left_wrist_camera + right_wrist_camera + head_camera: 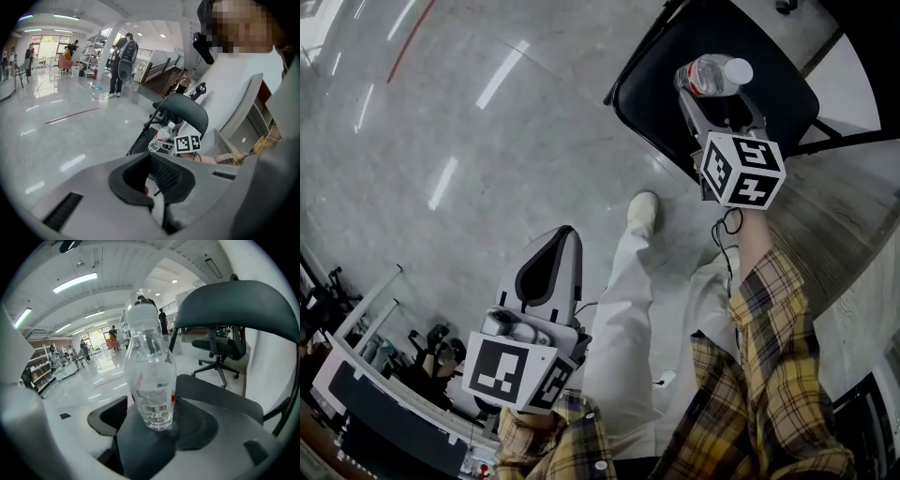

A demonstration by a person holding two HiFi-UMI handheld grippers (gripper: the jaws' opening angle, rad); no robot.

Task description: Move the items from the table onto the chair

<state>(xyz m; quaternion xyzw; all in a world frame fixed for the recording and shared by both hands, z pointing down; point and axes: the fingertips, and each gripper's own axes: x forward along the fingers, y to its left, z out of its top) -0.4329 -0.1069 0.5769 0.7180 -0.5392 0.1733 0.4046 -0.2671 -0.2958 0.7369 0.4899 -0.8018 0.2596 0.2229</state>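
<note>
A clear water bottle with a white cap stands upright between the jaws of my right gripper, over the seat of the black chair. In the right gripper view the bottle fills the middle, the pads hug its lower part, and its base is at or just above the dark seat; the backrest arches behind. My left gripper hangs shut and empty over the floor, left of my leg. From the left gripper view its jaws are closed, with the bottle and chair beyond.
The person's white trouser leg and shoe stand between the two grippers. A wood-grain table edge lies right of the chair. A wheeled office chair stands behind, and people stand far off on the glossy floor.
</note>
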